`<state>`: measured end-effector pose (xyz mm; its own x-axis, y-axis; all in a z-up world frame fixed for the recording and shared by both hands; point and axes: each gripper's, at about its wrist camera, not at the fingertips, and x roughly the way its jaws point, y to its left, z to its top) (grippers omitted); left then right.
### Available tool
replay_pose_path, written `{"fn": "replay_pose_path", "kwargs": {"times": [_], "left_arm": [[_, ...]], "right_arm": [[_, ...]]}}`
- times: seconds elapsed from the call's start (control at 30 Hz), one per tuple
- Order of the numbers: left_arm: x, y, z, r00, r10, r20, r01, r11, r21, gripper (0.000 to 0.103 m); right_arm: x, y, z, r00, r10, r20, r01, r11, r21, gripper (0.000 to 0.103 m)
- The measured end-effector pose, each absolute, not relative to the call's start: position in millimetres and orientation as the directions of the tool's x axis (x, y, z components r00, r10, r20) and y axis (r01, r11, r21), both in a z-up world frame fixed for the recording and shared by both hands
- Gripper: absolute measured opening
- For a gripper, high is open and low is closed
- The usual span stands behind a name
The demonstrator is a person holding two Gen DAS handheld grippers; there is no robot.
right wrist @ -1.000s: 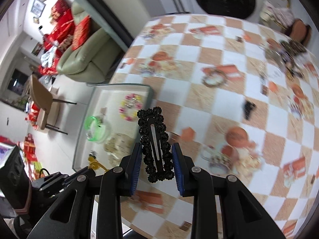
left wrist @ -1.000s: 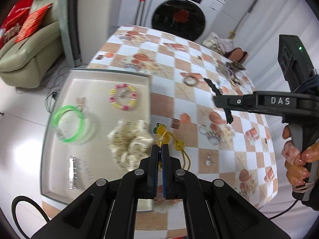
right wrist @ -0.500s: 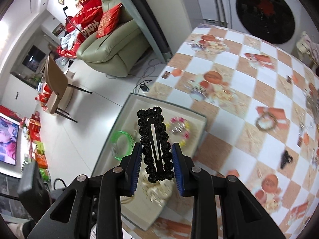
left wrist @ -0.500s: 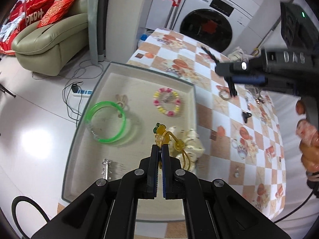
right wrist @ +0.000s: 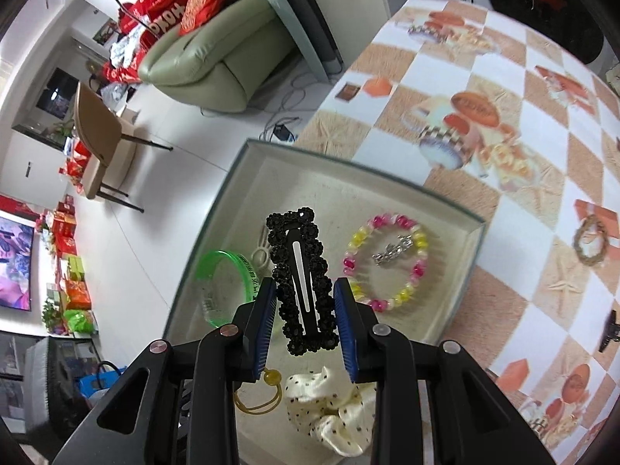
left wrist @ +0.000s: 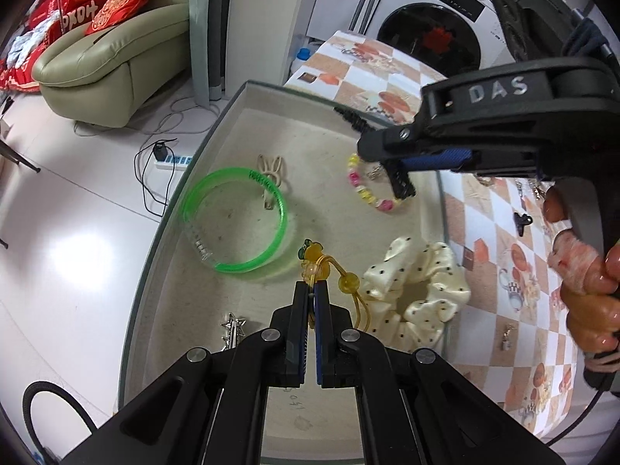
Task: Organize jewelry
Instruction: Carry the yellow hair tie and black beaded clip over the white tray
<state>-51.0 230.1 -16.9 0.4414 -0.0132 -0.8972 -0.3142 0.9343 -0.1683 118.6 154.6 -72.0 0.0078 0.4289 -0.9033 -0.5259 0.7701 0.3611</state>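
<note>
Black and beaded, the hair clip [right wrist: 301,283] sits clamped between the pads of your right tool [right wrist: 305,310], held above the shallow tray [right wrist: 457,209] near the pink-and-yellow bead bracelet [right wrist: 383,263]. Your left tool [left wrist: 310,290] is pinched together on the yellow hair tie [left wrist: 323,267], its charm just over the tray floor, though I can't quite tell if it touches. The green bangle [left wrist: 234,219] and dotted cream scrunchie [left wrist: 414,290] lie inside the tray, at the edge of the checkered tabletop [right wrist: 523,124].
</note>
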Motion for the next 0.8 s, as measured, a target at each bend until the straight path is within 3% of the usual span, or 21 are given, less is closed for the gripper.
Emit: {"fn": "replay_pose_path", "kwargs": {"times": [0.5, 0.8], "left_arm": [[-43, 229, -27, 0.388, 0.039, -0.921, -0.328, 0.94, -0.099, 0.007], [-43, 225, -24, 0.358, 0.083, -0.93, -0.343, 0.938, -0.048, 0.007]], "right_arm": [[119, 164, -119, -0.049, 0.358, -0.932, -0.525, 0.785, 0.329, 0.033], [120, 163, -119, -0.06, 0.37, -0.927, -0.52, 0.781, 0.345, 0.034]]}}
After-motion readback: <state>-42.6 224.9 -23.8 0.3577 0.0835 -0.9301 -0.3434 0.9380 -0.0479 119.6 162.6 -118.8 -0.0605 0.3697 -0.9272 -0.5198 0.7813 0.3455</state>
